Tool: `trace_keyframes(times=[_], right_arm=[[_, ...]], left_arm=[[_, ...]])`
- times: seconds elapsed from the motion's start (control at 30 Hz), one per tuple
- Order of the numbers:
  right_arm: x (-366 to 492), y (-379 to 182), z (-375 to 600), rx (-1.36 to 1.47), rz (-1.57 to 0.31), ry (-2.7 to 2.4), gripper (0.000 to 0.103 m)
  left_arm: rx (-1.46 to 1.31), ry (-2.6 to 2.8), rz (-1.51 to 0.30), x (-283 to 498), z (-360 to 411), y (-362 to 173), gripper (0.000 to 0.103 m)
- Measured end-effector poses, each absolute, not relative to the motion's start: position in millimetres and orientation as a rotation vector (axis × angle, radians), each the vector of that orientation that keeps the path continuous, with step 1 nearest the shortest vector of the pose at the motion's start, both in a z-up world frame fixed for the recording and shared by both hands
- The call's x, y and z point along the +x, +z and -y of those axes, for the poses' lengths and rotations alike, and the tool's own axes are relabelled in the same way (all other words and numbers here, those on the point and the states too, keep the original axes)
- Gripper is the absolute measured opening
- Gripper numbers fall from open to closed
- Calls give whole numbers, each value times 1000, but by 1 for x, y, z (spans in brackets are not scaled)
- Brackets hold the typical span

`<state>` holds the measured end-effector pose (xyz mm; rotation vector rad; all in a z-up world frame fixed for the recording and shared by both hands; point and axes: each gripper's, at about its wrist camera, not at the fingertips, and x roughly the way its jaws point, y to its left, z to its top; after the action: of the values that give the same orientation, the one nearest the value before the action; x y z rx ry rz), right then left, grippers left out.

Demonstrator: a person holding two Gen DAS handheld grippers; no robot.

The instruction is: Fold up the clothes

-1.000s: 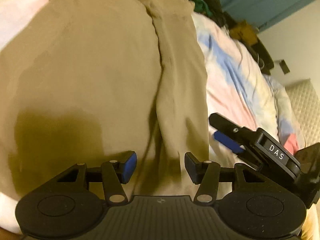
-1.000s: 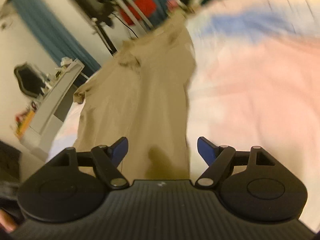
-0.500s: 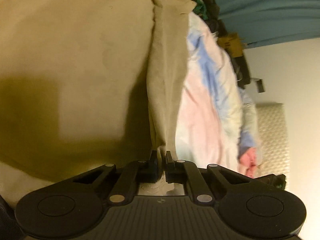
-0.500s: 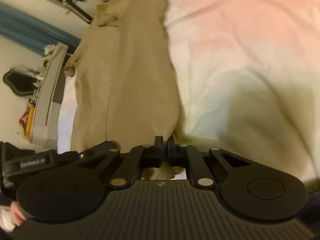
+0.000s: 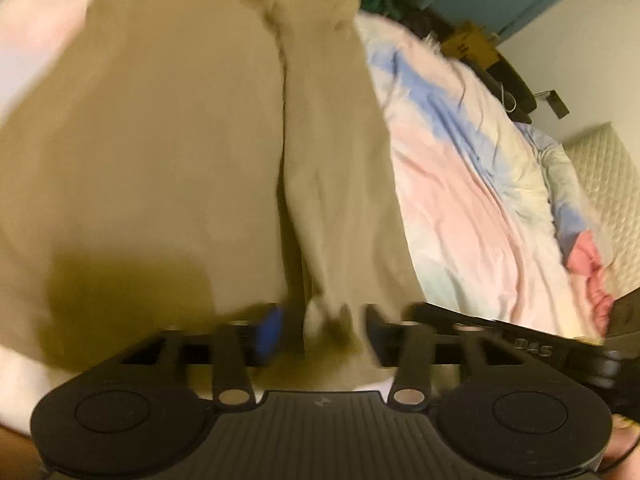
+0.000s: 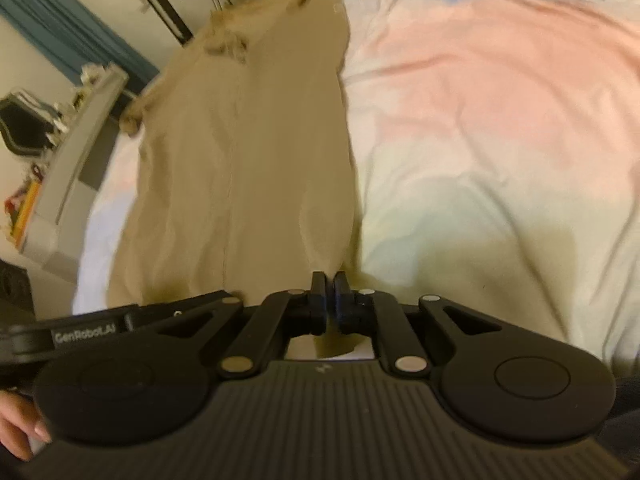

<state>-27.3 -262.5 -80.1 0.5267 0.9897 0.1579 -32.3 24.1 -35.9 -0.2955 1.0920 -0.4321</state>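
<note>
Two grippers sit over one tan garment (image 5: 168, 168) that lies spread lengthwise on the bed, on a pastel bedcover (image 5: 472, 216) of pink, blue and pale yellow.

Your left gripper (image 5: 320, 330) has its jaws spread and opening. The near end of a folded strip of the tan cloth hangs loosely in the gap between them, and the blue pads (image 5: 269, 330) do not press on it. The view is blurred there, so you cannot tell whether the fabric brushes either finger.

Your right gripper (image 6: 329, 298) has its jaws pressed together, pinching the near right edge of the tan garment (image 6: 248, 168); a bit of the cloth shows below the closed fingers. From this side the garment runs away toward its collar end, with the bedcover (image 6: 500, 128) bare to its right.

The other gripper's black body shows at the edge of each view, just beside the one you look along. Your hand (image 6: 18, 430) shows at the lower left corner of the right view.
</note>
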Motion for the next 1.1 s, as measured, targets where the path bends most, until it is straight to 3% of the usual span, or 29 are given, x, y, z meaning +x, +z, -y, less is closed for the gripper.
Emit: trace_keyframes(times=[0.07, 0.1, 0.13, 0.2, 0.27, 0.43, 0.77, 1.1], right_arm=[[-33, -68, 266, 513, -942, 159, 14], [-35, -60, 265, 485, -910, 160, 32], [-36, -52, 265, 455, -875, 160, 65], [-38, -34, 261, 376, -785, 145, 94], [-39, -17, 254, 292, -709, 147, 93], [-21, 4, 237, 218, -594, 169, 93], [30, 3, 170, 145, -408, 150, 93], [82, -16, 149, 168, -323, 168, 93]], left_arm=[[-233, -403, -1008, -39, -28, -15, 70], [-206, -382, -959, -40, -30, -4, 80], [-176, -364, -910, -42, -31, 7, 85], [-119, -343, -825, -48, -32, 30, 97], [-92, -314, -760, -53, -38, 46, 102], [-114, -259, -686, -58, -47, 65, 103], [-77, -179, -584, -40, -71, 50, 103], [-95, -145, -632, -16, -75, 32, 103]])
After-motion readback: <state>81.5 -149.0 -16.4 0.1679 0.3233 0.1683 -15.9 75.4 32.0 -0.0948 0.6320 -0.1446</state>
